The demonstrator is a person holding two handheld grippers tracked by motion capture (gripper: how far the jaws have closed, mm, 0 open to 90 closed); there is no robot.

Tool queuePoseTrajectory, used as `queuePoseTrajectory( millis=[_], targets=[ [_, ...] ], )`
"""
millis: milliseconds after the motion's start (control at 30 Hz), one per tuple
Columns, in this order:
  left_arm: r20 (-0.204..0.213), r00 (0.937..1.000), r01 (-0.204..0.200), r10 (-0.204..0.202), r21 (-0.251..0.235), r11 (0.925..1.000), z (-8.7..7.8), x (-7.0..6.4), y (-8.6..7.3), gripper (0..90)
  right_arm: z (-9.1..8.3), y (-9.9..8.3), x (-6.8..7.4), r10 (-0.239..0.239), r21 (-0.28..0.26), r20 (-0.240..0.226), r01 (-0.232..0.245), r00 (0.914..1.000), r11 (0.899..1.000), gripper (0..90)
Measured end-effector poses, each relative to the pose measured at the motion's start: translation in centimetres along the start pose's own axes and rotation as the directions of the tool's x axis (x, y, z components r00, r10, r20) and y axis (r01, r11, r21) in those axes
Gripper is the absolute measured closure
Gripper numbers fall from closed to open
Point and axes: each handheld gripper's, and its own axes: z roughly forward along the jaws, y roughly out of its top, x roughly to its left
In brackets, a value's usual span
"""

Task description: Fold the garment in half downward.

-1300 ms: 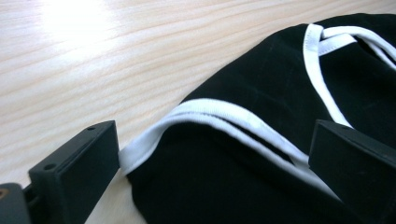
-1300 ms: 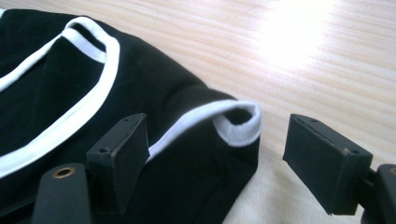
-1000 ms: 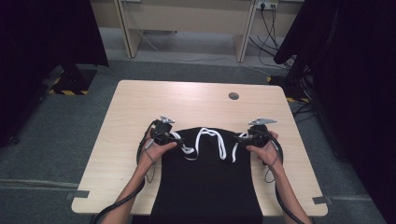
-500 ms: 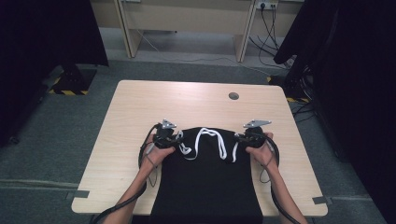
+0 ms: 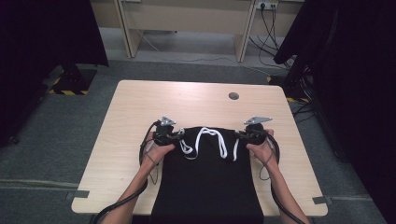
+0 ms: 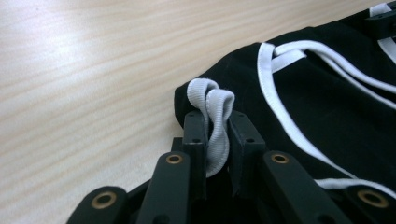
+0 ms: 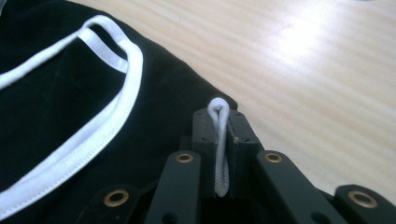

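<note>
With each tool, left (image 6: 217, 140) and right (image 7: 219, 140), clamped on just white trim (image 6: 212, 105) at the black garment (image 5: 205, 182)'s 10 and 2 o'clock corners, a tug could slip it free.

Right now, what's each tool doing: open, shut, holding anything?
Left tool: shut on a white strap at the black garment's corner.
Right tool: shut on a folded white strap at the other corner.

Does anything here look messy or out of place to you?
Slightly. The black garment hangs over the table's near edge, and its white straps lie in loose, tangled loops. Left gripper and right gripper each pinch a white loop.
</note>
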Motion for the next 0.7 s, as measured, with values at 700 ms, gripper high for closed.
queuePoseTrajectory(
  millis=[700],
  targets=[
    [-0.03,0.9977,0.058,-0.061,-0.105,0.9928,-0.2,1.5,5.3,78.4,-1.6,5.1,-1.8,0.008,-0.11,0.037,-0.004,0.9993,0.994,84.7]
  ],
)
